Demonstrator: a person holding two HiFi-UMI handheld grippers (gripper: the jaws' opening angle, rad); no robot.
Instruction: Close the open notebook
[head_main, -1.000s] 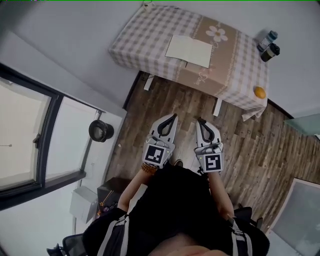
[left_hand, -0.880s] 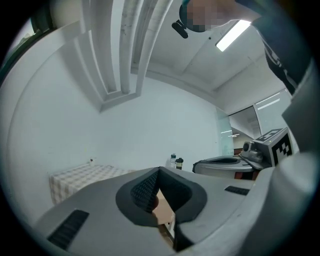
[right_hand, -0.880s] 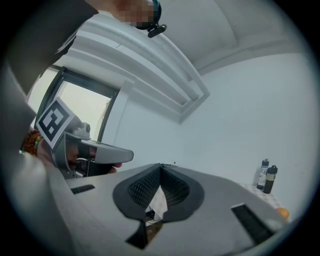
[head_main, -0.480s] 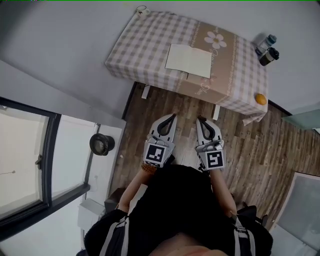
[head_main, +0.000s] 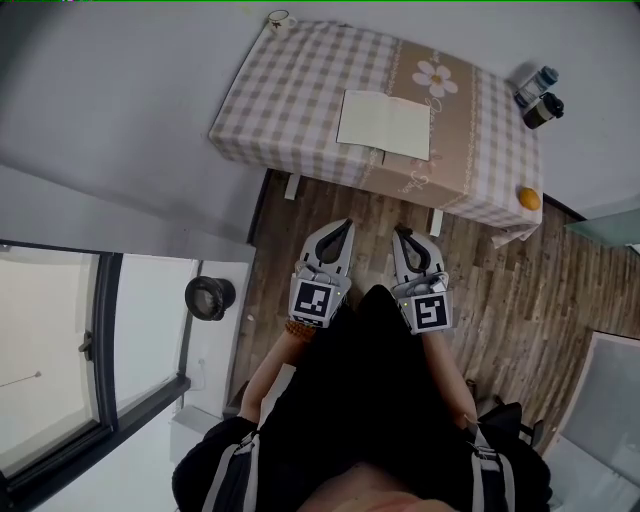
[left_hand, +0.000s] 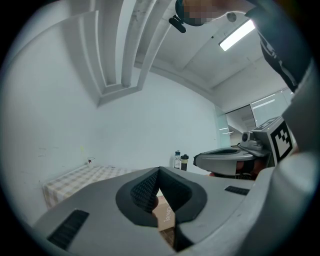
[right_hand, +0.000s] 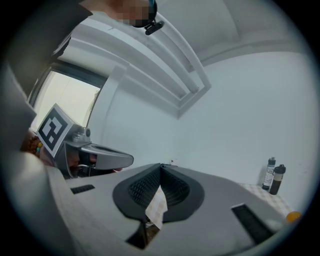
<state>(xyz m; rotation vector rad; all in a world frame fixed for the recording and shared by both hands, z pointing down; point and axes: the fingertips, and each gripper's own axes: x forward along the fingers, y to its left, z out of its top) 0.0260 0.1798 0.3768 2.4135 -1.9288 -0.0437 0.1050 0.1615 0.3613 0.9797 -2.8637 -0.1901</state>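
Observation:
The open notebook (head_main: 385, 124) lies flat with white pages up on a table covered by a checked cloth (head_main: 290, 90), far ahead in the head view. My left gripper (head_main: 346, 227) and right gripper (head_main: 399, 234) are held side by side over the wooden floor, well short of the table's near edge, both pointing at it. Each is shut with nothing between its jaws. In the left gripper view the left gripper (left_hand: 159, 170) has its tips together, with the table (left_hand: 70, 180) low at the left. The right gripper (right_hand: 160, 166) shows the same in its own view.
On the table stand a cup (head_main: 279, 19) at the far left corner, two bottles (head_main: 541, 78) (head_main: 546, 108) at the far right and an orange (head_main: 528, 198) at the near right corner. A black round object (head_main: 209, 297) sits by the window at the left.
The person has walked forward towards the table, so it sits nearer and lower in the head view. Both grippers went along, still shut and side by side.

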